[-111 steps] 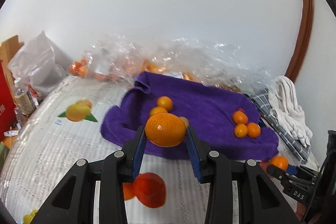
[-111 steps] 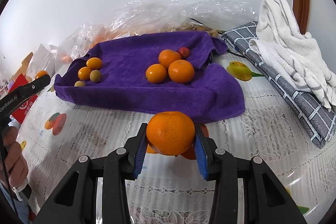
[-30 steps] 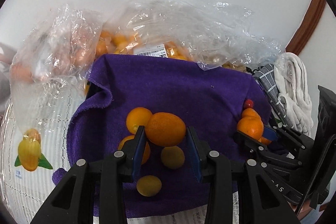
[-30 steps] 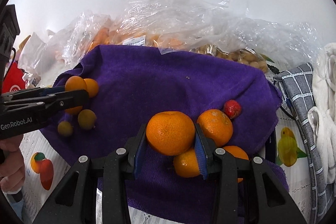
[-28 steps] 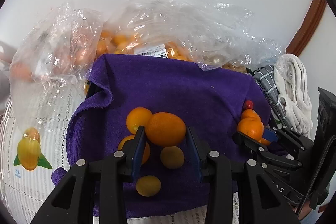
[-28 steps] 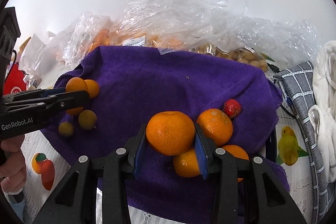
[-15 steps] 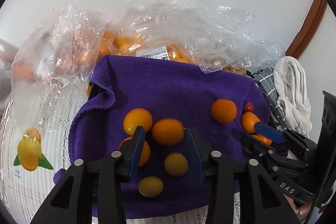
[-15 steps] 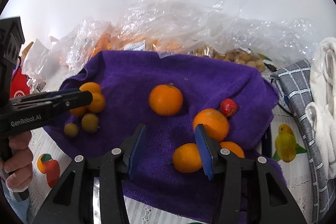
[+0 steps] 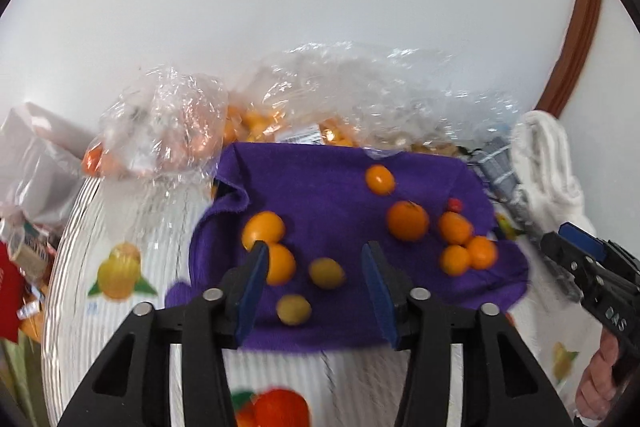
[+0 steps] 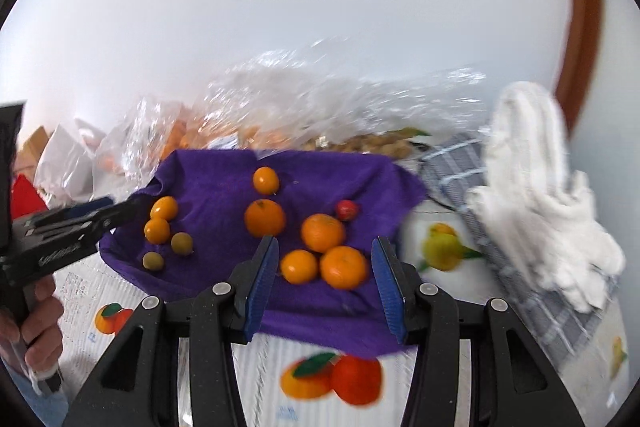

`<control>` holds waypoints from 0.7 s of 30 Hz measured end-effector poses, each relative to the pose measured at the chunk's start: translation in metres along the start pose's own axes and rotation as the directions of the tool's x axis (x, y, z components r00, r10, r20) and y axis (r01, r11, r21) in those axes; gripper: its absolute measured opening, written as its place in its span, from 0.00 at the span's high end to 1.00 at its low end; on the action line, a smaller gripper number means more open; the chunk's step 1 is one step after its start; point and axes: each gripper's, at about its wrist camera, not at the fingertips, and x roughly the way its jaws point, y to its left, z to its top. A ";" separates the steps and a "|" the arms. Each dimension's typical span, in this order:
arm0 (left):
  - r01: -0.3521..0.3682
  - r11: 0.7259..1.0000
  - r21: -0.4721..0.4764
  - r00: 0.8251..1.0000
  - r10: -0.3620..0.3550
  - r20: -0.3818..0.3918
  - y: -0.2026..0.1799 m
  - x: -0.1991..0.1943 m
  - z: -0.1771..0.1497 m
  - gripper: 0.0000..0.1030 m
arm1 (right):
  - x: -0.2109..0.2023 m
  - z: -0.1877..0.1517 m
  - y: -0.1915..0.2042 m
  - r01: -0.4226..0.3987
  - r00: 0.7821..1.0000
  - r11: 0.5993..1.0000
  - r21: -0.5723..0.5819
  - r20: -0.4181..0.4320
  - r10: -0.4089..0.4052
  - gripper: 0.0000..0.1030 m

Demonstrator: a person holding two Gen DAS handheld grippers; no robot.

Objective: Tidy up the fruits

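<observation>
A purple towel [image 9: 332, 183] [image 10: 216, 183] lies on the table with several fruits on it. My left gripper [image 9: 314, 259] is open and empty, near the towel's front edge. Two oranges [image 9: 264, 229] and two yellow-green small fruits [image 9: 327, 273] lie left of centre. An orange [image 9: 407, 221] and a smaller one [image 9: 380, 179] lie in the middle. My right gripper [image 10: 324, 255] is open and empty above the towel's front. A cluster of oranges [image 10: 323, 233] and a small red fruit [image 10: 346, 209] lie just beyond it. The middle orange [image 10: 265, 217] sits apart.
Clear plastic bags of fruit [image 9: 176, 131] [image 10: 280, 107] lie behind the towel. A white cloth [image 10: 536, 187] on a grey checked cloth [image 10: 452, 163] is at the right. The tablecloth [image 9: 120, 267] has printed fruit pictures. Red packaging [image 9: 8, 287] is at the far left.
Both grippers have let go of their oranges, which now lie on the towel. Both grippers have pulled back toward the towel's front edge and stand wider open.
</observation>
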 end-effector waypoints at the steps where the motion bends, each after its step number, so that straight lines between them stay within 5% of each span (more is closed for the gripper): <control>1: -0.002 1.000 -0.002 1.000 0.002 0.006 -0.003 -0.009 -0.003 0.51 | -0.008 -0.001 -0.004 0.009 1.000 1.000 0.011 0.000 -0.009 0.53; 10: -0.111 0.992 0.054 0.989 0.105 0.103 -0.035 -0.101 -0.045 0.31 | -0.082 -0.031 -0.025 0.035 0.999 0.999 0.037 -0.007 -0.035 0.50; 14: -0.131 0.989 0.068 0.981 0.119 0.156 -0.048 -0.139 -0.065 0.25 | -0.110 -0.046 -0.025 0.036 0.999 0.999 0.035 0.016 -0.036 0.23; 21: -0.095 0.994 0.056 0.975 0.082 0.207 -0.064 -0.186 -0.090 0.17 | -0.163 -0.074 -0.016 0.031 0.995 0.999 0.013 0.094 -0.032 0.06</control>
